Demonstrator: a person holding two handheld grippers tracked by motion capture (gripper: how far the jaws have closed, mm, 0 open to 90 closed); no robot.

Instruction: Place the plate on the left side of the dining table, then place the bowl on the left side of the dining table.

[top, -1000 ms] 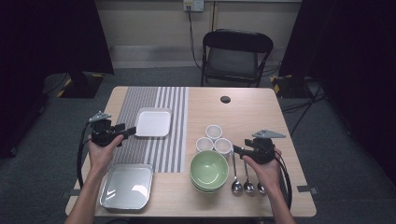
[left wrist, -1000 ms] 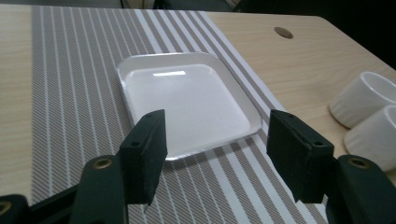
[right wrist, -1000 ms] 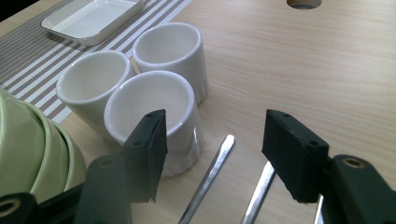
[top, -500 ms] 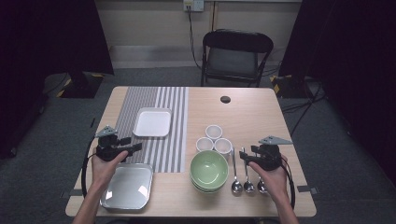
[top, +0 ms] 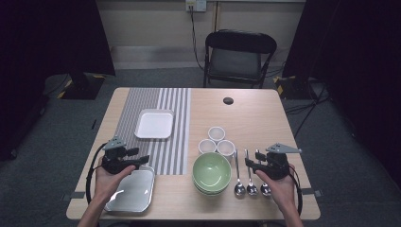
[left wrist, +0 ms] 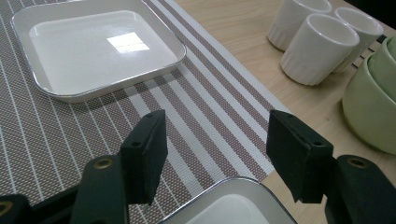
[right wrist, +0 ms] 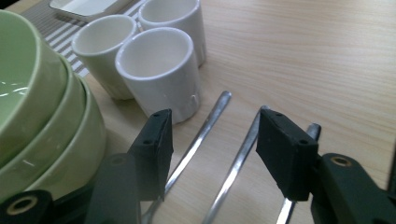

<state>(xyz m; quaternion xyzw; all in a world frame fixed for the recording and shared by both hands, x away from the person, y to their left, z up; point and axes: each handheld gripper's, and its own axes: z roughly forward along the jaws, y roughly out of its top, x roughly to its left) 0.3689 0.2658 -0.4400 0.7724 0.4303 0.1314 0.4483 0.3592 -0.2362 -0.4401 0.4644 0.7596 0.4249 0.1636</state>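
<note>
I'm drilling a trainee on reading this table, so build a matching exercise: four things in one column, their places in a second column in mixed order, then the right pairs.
Things
1. white square plate
2. stacked green bowls
3. three spoons
4. metal tray

Places
A. bare wood, just under the right gripper
B. near edge of the table, below the left gripper
C. on the striped placemat
D. in front of the three white cups, towards the person

Pairs: 1-C, 2-D, 3-A, 4-B
</note>
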